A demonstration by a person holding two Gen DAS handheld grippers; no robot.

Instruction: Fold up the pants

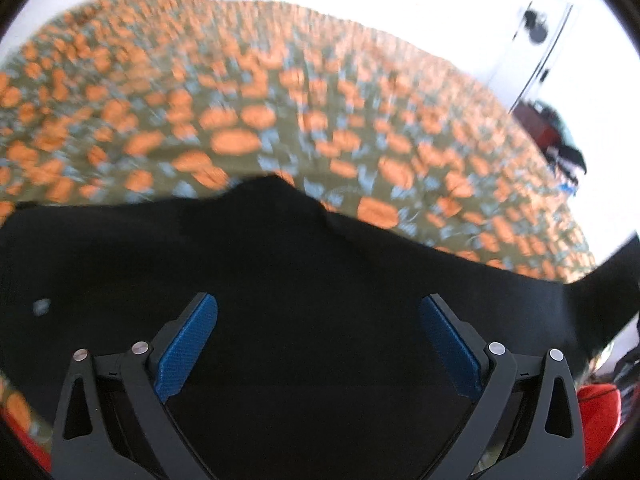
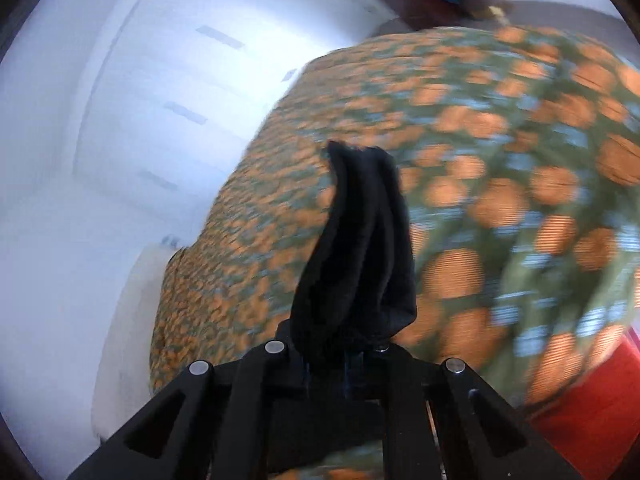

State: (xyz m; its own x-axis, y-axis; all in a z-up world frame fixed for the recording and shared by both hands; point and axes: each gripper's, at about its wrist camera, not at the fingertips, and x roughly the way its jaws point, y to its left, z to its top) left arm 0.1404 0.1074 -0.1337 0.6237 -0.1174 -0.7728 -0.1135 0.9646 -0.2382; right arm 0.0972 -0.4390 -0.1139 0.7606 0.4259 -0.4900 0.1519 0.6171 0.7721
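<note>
A pumpkin-print bedspread (image 1: 280, 92) fills the room. My right claw (image 2: 344, 344) clamps the black pants (image 2: 360, 240). My left claw (image 1: 318, 344) gapes above them, gripping nothing.

The left gripper (image 1: 318, 344) points steeply down, its blue pads (image 1: 188, 346) spread wide with nothing pinched between them. The right gripper (image 2: 346, 354) tilts down less steeply, its jaws clamped tight on black pants (image 2: 356, 240).

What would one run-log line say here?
left gripper: open above black fabric pants | right gripper: shut on pants | surface: orange-flowered green bedspread
</note>
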